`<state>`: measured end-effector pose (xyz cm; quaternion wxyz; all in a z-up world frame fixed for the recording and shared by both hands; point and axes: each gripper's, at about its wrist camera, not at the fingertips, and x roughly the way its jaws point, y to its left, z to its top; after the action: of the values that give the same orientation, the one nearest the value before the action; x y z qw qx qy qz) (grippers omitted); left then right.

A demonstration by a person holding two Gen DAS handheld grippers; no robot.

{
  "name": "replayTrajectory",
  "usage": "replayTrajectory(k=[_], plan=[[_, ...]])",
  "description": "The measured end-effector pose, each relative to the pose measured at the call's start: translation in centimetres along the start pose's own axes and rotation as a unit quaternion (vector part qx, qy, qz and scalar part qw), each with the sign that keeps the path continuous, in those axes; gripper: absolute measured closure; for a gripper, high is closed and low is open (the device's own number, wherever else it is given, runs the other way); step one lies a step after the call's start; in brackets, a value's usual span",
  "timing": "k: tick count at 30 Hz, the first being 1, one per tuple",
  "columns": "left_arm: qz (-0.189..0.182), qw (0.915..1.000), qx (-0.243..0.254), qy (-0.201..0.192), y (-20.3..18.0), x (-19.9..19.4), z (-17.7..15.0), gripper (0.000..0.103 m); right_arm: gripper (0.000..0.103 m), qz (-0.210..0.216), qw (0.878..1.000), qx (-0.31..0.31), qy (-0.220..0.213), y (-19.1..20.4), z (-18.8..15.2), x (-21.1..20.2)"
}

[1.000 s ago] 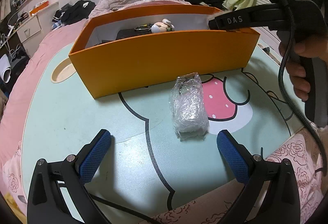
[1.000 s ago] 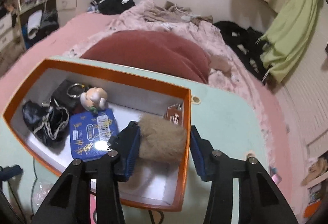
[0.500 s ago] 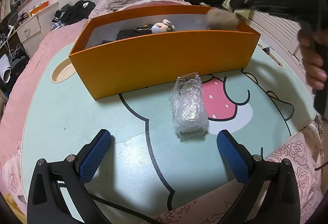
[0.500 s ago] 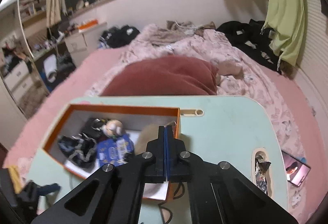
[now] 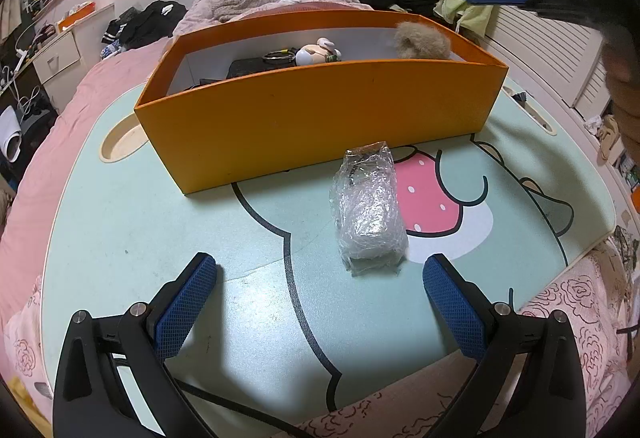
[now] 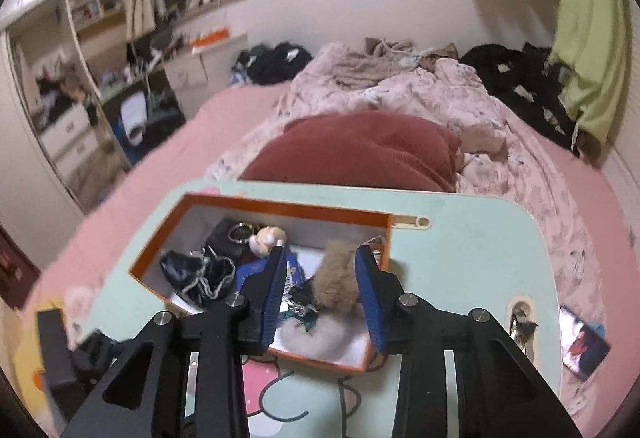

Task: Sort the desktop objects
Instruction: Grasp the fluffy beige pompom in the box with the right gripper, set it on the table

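Two grippers are working over the mint lap table [image 5: 120, 238]. The right gripper [image 6: 320, 274] is hanging above the orange box [image 5: 320, 109], jaws opening and empty, the fur pompom [image 6: 336, 278] lying inside below. The left gripper [image 5: 320, 290] is standing wide apart, empty, near the plastic-wrapped packet [image 5: 368, 209].

The right hand-held gripper [image 6: 320, 278] hung above the orange cardboard box [image 6: 280, 207] on the mint-green surface [image 6: 480, 238], its jaws opening, empty. Framed between them, down in the box, lay a tan fur pompom [image 6: 336, 278], beside a black drawstring pouch [image 6: 196, 274]
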<state>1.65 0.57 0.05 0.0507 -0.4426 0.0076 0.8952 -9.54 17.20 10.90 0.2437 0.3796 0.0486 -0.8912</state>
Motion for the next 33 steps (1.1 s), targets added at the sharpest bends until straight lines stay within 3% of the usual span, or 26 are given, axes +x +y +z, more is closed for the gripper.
replayTrajectory(k=[4, 7, 10, 13, 14, 15, 18, 22, 26, 30, 33], plan=[[0.000, 1.0000, 0.000, 0.000, 0.0, 0.0, 0.0, 0.000, 0.068, -0.058, 0.998, -0.020, 0.028, 1.2, 0.2, 2.8], [-0.001, 1.0000, 0.000, 0.000, 0.0, 0.0, 0.0, 0.000, 0.068, -0.109, 0.991, -0.025, 0.080, 1.1, -0.6, 6.0], [0.000, 1.0000, 0.001, 0.000, 0.1, 0.1, -0.1, 0.000, 0.077, -0.129, 0.988, -0.045, 0.066, 1.1, -1.5, 6.6], [0.000, 1.0000, 0.002, -0.001, 0.1, -0.6, -0.2, 0.000, 0.082, -0.098, 0.994, -0.023, 0.051, 0.4, -1.6, 5.5], [0.000, 1.0000, 0.002, -0.002, 0.1, -0.6, -0.3, 0.000, 0.091, -0.085, 0.996, -0.014, 0.036, 0.1, -1.5, 4.8], [0.000, 1.0000, 0.002, -0.002, 0.1, -0.6, -0.3, 0.000, 0.093, -0.076, 0.997, -0.006, 0.020, -0.2, -1.4, 3.9], [-0.001, 1.0000, 0.002, -0.001, 0.1, -0.6, -0.3, 0.000, 0.093, -0.016, 0.999, 0.029, -0.029, -0.8, -1.0, 0.0], [-0.001, 1.0000, 0.002, -0.002, 0.2, -0.6, -0.3, 0.000, 0.093, 0.027, 0.997, 0.027, -0.062, 0.3, -1.9, -4.4], [-0.001, 1.0000, 0.002, -0.002, 0.2, -0.5, -0.3, 0.000, 0.093, 0.083, 0.994, 0.041, -0.057, 0.4, -4.3, -6.1], [-0.001, 1.0000, 0.002, -0.002, 0.2, -0.5, -0.3, 0.000, 0.092, 0.138, 0.987, 0.083, -0.026, -0.8, -8.4, -3.6], [-0.001, 1.0000, 0.002, -0.002, 0.2, -0.5, -0.3, 0.000, 0.078, 0.128, 0.985, 0.112, -0.012, -1.7, -10.9, -1.0]])
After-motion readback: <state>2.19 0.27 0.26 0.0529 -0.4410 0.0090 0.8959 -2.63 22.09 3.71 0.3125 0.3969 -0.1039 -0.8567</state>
